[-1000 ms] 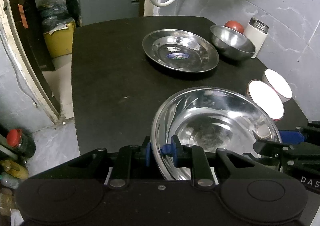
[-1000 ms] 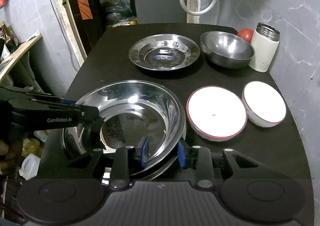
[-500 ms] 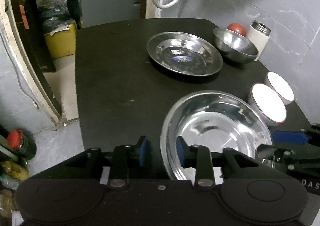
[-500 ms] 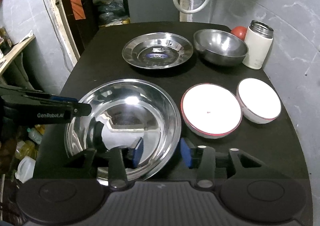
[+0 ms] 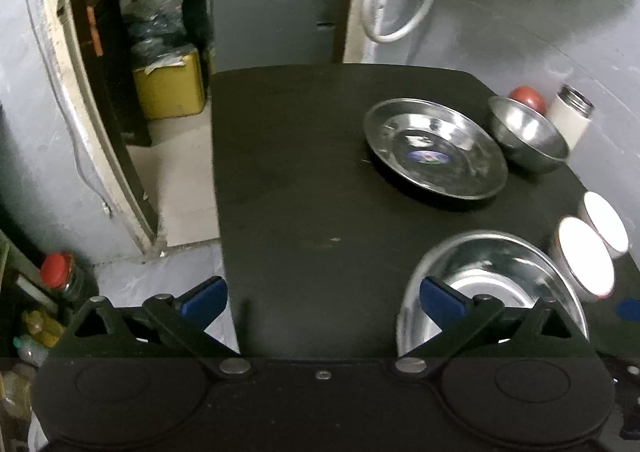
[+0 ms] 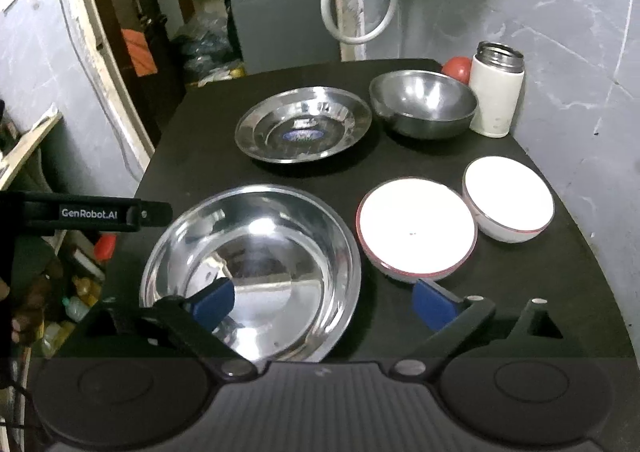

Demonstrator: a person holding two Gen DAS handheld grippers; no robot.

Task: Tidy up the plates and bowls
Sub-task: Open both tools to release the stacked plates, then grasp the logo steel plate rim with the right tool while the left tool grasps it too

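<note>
A large steel plate (image 6: 252, 272) (image 5: 492, 284) lies flat on the black table (image 6: 200, 167) near its front edge. My right gripper (image 6: 323, 300) is open wide just above the plate's near right rim, holding nothing. Off to the plate's left my left gripper (image 5: 322, 298) is also open and empty, and its side (image 6: 96, 213) shows in the right wrist view. A smaller steel plate (image 6: 302, 127) (image 5: 436, 151) with a blue sticker sits further back. A steel bowl (image 6: 424, 103) (image 5: 528, 135) stands to its right. Two white bowls (image 6: 416, 228) (image 6: 508, 203) sit side by side right of the large plate.
A white flask (image 6: 496, 91) and a red ball (image 6: 456, 65) stand at the back right by the grey wall. The table's left edge drops to a floor with a yellow bin (image 5: 168, 85) and bottles (image 5: 60, 276). A doorway and dark cabinet lie behind.
Both grippers, shut on the large steel plate's rim a second ago, have opened wide and let it go. The plate now rests on the table. The left gripper has drawn back to the left.
</note>
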